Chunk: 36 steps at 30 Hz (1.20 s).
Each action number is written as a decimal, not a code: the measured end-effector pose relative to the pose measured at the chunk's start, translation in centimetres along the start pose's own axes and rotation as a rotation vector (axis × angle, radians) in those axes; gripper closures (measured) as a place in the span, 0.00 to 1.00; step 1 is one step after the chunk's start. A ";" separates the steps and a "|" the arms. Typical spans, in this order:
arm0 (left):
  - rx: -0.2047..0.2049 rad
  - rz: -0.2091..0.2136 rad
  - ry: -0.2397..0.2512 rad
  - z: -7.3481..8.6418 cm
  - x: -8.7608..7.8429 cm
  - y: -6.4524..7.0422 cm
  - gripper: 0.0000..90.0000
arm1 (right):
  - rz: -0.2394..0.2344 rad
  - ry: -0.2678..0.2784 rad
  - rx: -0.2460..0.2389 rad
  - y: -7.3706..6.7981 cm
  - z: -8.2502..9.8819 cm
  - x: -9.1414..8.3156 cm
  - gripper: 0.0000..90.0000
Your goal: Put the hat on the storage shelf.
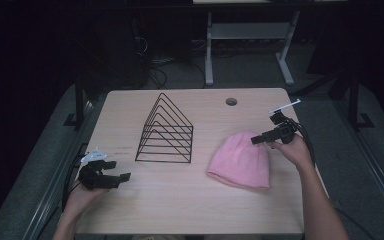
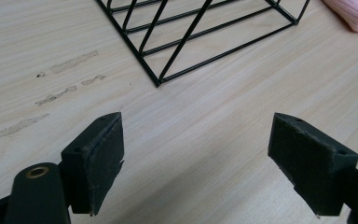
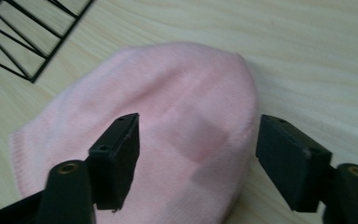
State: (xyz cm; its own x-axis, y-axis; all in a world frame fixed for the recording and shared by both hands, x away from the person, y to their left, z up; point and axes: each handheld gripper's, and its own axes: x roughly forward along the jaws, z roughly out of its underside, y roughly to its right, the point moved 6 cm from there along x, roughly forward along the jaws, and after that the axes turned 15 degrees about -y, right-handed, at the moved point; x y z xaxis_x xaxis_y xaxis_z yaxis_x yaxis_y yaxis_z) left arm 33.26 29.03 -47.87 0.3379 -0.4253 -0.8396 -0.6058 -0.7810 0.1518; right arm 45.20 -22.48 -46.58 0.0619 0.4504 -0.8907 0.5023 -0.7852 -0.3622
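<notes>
A pink knit hat (image 1: 240,161) lies flat on the right half of the wooden table (image 1: 180,210). My right gripper (image 1: 263,129) hovers at the hat's upper right edge. In the right gripper view its jaws stand open (image 3: 198,140), straddling the crown of the hat (image 3: 168,102) without pressing on it. My left gripper (image 1: 120,170) rests near the table's front left, open and holding nothing. The left gripper view has bare wood between its pads (image 2: 196,140), and a corner of the hat (image 2: 354,14) shows at the upper right.
A black wire file rack (image 1: 166,131) with triangular dividers stands mid-table, left of the hat; it shows ahead of the left jaws (image 2: 191,32) and at the right gripper view's top left (image 3: 23,37). A cable hole (image 1: 231,101) sits near the far edge. A white desk frame (image 1: 210,50) stands behind the table.
</notes>
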 end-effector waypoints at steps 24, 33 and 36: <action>0.011 -0.016 -0.014 0.8 -0.1 0.2 0.20 | -0.049 -0.064 0.046 1.6 -0.1 2.9 0.64; -0.004 -0.019 -0.015 0.9 0.0 0.3 0.20 | -0.134 -0.036 0.072 2.1 0.4 3.1 0.73; -0.006 -0.018 -0.024 1.1 0.2 0.3 0.21 | -0.139 -0.020 0.069 2.1 0.5 3.1 0.77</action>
State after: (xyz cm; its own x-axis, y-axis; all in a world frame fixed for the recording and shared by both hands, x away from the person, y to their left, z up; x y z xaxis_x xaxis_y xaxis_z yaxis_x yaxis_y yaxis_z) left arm 32.40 29.21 -48.55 0.3313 -0.3999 -0.8546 -0.5955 -0.7912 0.1393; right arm 46.04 -22.97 -50.22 -0.0219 0.5490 -0.8355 0.4443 -0.7433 -0.5001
